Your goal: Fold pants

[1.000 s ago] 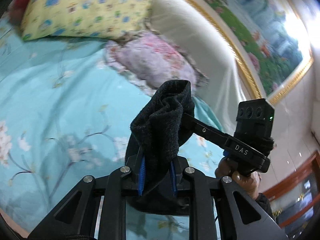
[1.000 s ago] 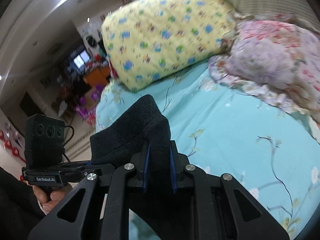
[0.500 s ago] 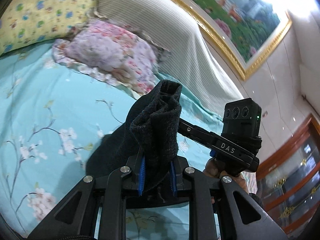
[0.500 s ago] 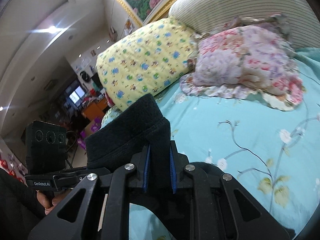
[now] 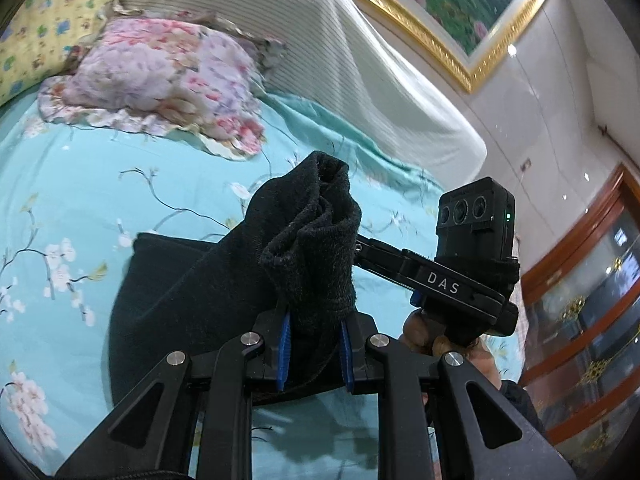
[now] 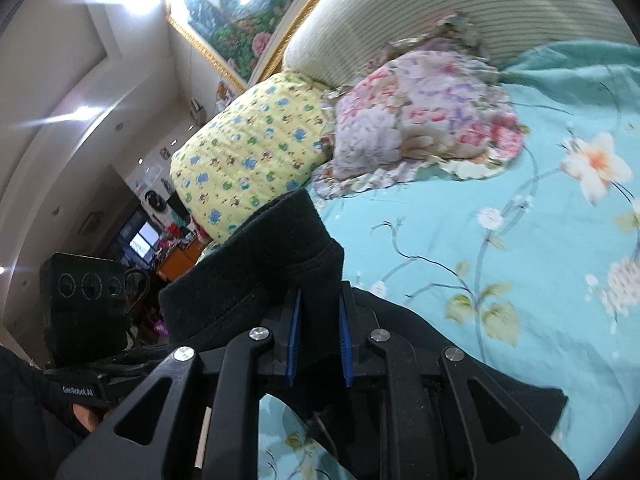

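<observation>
Black fleece pants (image 5: 180, 296) hang over the turquoise floral bed sheet (image 5: 72, 200), part of them resting on it. My left gripper (image 5: 314, 344) is shut on a bunched end of the pants, which sticks up between the blue pads. My right gripper (image 6: 320, 340) is shut on another thick edge of the same pants (image 6: 256, 280). The right gripper's body (image 5: 472, 256) shows to the right in the left wrist view, and the left gripper's body (image 6: 86, 308) to the left in the right wrist view. Both hold the cloth above the bed.
A pink floral pillow (image 5: 160, 80) and a yellow patterned pillow (image 6: 248, 160) lie at the head of the bed against a striped white headboard (image 5: 340, 60). A gold-framed painting (image 5: 460, 4) hangs above. Wooden cabinets (image 5: 580, 340) stand to the right.
Both grippers have swung toward the headboard with the pants still gripped. More of the pants now lies spread on the sheet below the left gripper.
</observation>
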Available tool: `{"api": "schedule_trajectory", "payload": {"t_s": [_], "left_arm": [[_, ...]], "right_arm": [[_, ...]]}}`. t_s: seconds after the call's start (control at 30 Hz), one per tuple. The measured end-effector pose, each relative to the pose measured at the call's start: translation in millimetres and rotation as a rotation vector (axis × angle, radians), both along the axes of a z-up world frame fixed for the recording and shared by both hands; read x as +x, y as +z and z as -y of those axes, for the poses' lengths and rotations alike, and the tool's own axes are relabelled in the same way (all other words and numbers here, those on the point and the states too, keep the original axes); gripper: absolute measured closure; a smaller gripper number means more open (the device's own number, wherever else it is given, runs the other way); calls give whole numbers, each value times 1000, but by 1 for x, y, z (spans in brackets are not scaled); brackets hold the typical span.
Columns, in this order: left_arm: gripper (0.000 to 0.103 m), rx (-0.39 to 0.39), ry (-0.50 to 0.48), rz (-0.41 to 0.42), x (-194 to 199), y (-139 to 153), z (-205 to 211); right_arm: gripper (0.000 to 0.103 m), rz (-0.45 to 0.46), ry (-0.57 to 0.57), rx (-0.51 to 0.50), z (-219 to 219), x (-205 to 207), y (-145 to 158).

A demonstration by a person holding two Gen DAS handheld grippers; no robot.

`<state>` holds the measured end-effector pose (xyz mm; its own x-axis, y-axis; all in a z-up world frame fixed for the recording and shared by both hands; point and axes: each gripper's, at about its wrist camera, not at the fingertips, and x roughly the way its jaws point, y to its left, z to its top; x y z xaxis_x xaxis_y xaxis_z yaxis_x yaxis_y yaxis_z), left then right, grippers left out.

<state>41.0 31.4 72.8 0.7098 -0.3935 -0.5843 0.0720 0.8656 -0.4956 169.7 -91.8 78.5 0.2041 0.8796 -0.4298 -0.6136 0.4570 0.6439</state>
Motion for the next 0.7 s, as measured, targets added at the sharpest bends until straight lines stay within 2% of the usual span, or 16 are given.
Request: {"api": "schedule_trajectory", "payload": {"t_s": [0.43,0.6,0.63,0.7], "left_arm": [[84,100,-98,-47,24,-35,60],[83,127,-130,-69,29,-47,76],[83,132,-137,-78,31,-51,79],[75,136,-145,-101,33,-59,83]], "right_arm": [[85,-78,-103,41,55,3,-41],[84,-99,-136,23,72,0,-51],[84,-100,-144,11,74,-1,-52],[81,-103,-161,-34,77,-3,-54]]}}
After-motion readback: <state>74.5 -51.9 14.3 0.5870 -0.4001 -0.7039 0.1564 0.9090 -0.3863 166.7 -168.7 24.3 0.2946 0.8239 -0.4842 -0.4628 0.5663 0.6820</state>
